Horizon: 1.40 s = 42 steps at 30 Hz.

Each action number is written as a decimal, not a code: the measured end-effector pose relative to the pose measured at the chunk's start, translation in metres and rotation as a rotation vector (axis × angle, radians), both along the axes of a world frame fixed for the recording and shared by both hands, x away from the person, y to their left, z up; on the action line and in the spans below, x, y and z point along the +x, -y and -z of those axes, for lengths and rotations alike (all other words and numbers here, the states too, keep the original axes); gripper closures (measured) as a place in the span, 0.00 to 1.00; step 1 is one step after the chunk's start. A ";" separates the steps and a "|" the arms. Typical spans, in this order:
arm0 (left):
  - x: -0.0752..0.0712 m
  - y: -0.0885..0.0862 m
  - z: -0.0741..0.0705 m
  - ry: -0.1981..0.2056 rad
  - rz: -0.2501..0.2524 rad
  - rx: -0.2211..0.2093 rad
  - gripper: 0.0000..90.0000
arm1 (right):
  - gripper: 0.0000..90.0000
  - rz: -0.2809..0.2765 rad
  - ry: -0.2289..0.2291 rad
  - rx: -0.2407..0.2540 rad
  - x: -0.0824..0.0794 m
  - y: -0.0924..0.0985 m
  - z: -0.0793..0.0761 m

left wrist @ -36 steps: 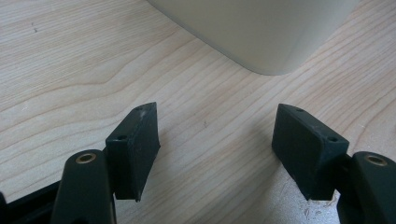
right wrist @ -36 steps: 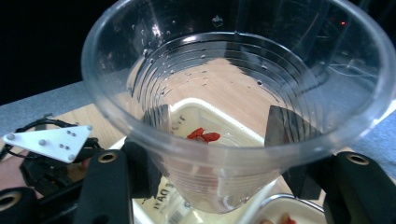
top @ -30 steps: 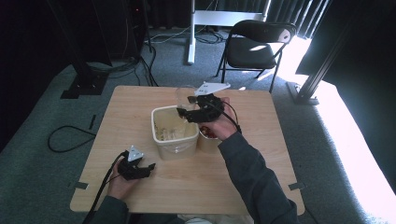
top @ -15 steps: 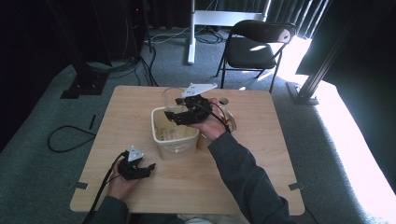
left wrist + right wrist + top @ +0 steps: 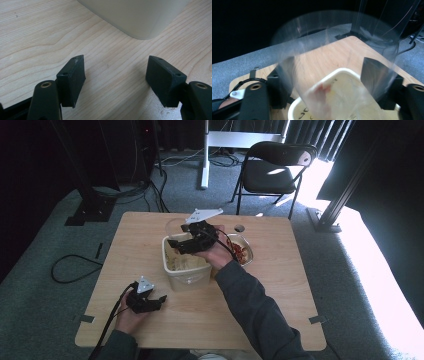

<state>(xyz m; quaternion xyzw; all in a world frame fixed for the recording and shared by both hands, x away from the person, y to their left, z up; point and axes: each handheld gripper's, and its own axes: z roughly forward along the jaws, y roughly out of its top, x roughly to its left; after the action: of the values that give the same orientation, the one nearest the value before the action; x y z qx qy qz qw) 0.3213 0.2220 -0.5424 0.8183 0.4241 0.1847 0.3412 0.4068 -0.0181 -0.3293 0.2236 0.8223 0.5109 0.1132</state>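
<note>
Wooden table, seen from above. Cream plastic tub stands near the middle, pale contents inside, not identifiable. Just right of it, a small clear container with red pieces in it.

Right gripper is over the tub's far rim, held in the person's right hand. It pinches a clear plastic cup; in the right gripper view the cup sits between both black jaws, tilted mouth away, blurred, with something reddish near its lower end above the tub. From above the cup shows at the tub's far left corner.

Left gripper lies at the near left of the table, close to the tub's near corner, jaws spread wide over bare wood, nothing between them. Tub corner is just beyond its jaws.

Black folding chair stands beyond the table's far edge.
</note>
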 end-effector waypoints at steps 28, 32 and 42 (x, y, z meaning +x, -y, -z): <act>0.000 0.000 0.000 -0.002 0.002 0.000 0.36 | 0.21 0.013 0.018 -0.003 -0.011 0.009 -0.003; 0.000 0.000 0.000 0.002 0.000 -0.003 0.36 | 0.24 0.024 0.031 -0.001 -0.017 0.019 -0.002; 0.000 0.001 0.001 0.003 -0.002 -0.006 0.35 | 0.33 0.068 0.065 -0.001 -0.033 0.059 0.005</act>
<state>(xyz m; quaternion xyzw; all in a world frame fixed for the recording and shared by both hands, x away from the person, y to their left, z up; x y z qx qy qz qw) 0.3213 0.2213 -0.5431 0.8166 0.4250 0.1848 0.3441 0.3734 -0.0767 -0.3341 0.2344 0.8105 0.5133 0.1572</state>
